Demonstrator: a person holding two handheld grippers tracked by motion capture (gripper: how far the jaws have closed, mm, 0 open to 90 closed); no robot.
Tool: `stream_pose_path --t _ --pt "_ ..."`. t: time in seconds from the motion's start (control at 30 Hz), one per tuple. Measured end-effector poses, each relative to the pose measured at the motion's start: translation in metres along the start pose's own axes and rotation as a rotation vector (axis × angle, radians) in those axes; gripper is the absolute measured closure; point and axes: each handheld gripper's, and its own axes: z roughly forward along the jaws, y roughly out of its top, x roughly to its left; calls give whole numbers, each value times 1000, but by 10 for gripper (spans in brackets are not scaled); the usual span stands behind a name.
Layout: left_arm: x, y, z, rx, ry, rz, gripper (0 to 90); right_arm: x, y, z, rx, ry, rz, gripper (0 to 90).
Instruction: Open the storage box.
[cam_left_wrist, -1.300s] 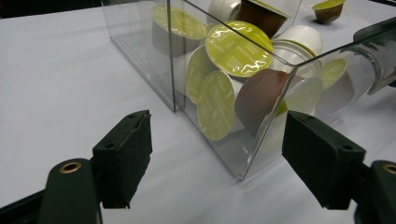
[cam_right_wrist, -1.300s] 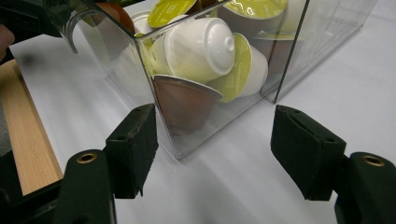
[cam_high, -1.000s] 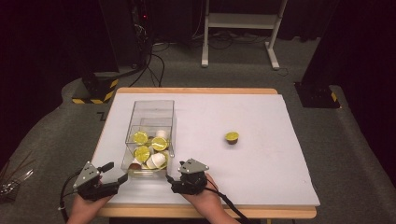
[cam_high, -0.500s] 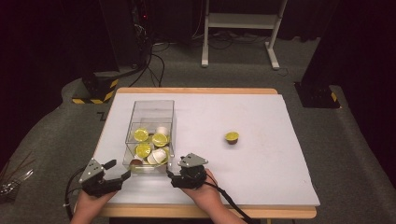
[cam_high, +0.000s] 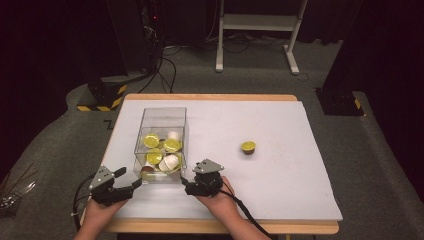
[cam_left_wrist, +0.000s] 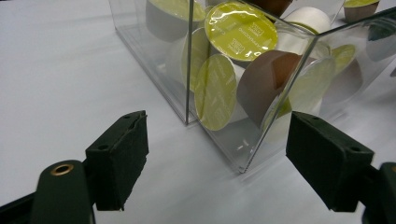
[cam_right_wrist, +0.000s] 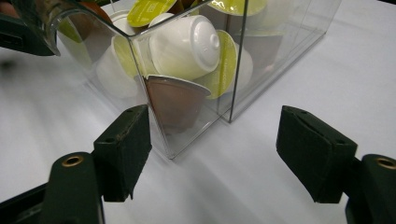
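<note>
White table cover (cam_high: 280, 165) carries a clear box (cam_high: 161, 145) of capsules (cam_high: 171, 145). Both grippers, left (cam_high: 125, 181) and right (cam_high: 189, 185), gape empty at its near corners; next, probably fetch the stray capsule (cam_high: 248, 147) right of it.

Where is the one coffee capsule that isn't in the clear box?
In the high view the lone capsule sits on the white table cover, right of the clear box and beyond the right gripper.

High view overhead facing forward-down, both gripper views low, close, sharing the clear box (cam_high: 161, 145) near corners
</note>
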Motion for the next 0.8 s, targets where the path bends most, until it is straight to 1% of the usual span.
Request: stream_pose_path --t 0.1,0.13,0.17,0.2,0.27,0.37,0.4,0.43,0.47,0.5,0.53,0.57,0.67,0.77,0.8 --pt "1 3 3 -1 7 9 215 -2 1 1 -2 -12 4 268" --pt "1 4 3 -3 8 5 215 -3 2 0 -3 -15 6 273" --pt "2 5 4 -6 3 0 215 -4 2 0 -8 -21 13 294" --pt "3 6 5 -6 -5 -3 213 -5 3 -1 -12 -34 16 296" --pt "3 7 7 -6 -13 -6 207 -9 4 -2 -19 -36 33 298" --pt "1 8 7 -5 -9 5 205 -12 5 -3 -19 -28 44 300" --pt "1 8 7 -4 -10 2 205 -11 5 -4 -17 -27 40 300" --pt "1 8 7 -5 -10 2 206 -9 3 -5 -15 -12 33 294" --pt "1 8 7 -4 -9 3 206 -9 3 -5 -15 -12 33 294" --pt "1 8 7 -4 -9 3 207 -7 1 -6 -14 1 25 291" --pt "1 8 7 -4 -9 7 207 -4 0 -6 -15 5 16 287" --pt "1 8 8 -6 -10 6 207 1 -1 -6 -14 10 -6 285" --pt "1 8 8 -7 -12 6 207 4 1 -3 -16 9 -12 286" --pt "2 8 8 -6 -11 6 204 2 5 2 -18 -18 -7 283" --pt "2 8 8 -5 -8 6 205 0 6 3 -17 -8 2 272"
